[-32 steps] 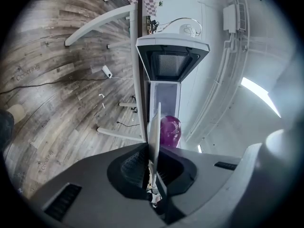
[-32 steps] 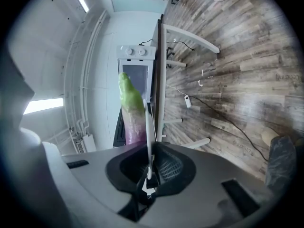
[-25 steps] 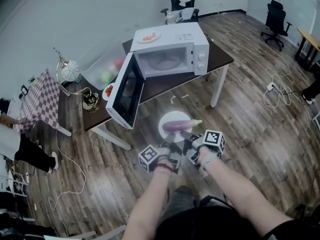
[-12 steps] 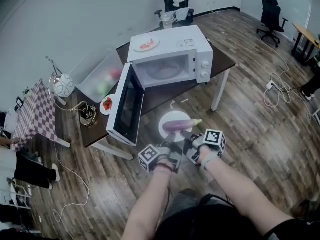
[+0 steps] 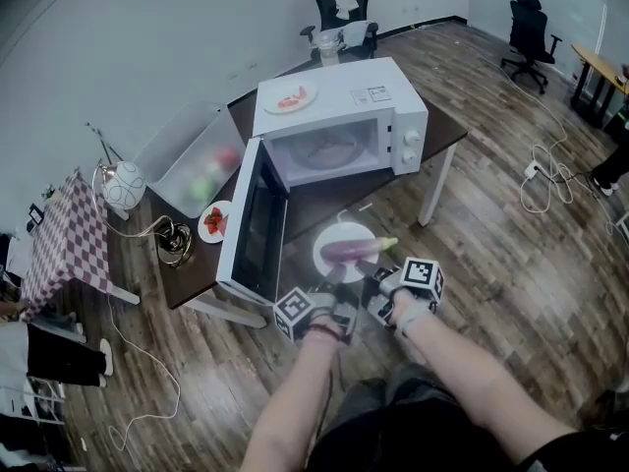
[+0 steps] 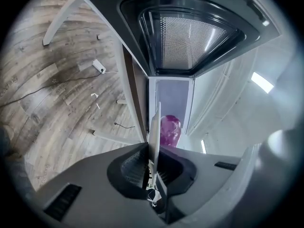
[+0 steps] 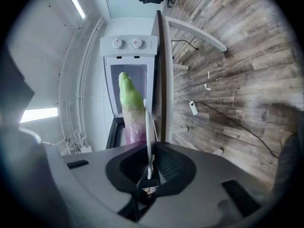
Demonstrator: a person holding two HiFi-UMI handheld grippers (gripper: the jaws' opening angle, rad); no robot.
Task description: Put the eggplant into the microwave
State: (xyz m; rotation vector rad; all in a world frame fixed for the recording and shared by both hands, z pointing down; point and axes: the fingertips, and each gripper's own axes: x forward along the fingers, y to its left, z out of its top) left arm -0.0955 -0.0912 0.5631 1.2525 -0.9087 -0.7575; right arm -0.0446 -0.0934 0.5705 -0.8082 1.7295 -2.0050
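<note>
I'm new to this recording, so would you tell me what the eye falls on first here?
A purple eggplant with a green stem end lies on a white plate. The plate is carried in mid-air in front of the person by the left gripper and right gripper, each clamped on its rim. Just beyond it, a white microwave stands on a dark table with its door swung wide open.

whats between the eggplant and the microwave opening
In the head view, only a bare strip of dark table lies between the eggplant and the microwave; its open door hangs off to the left.
</note>
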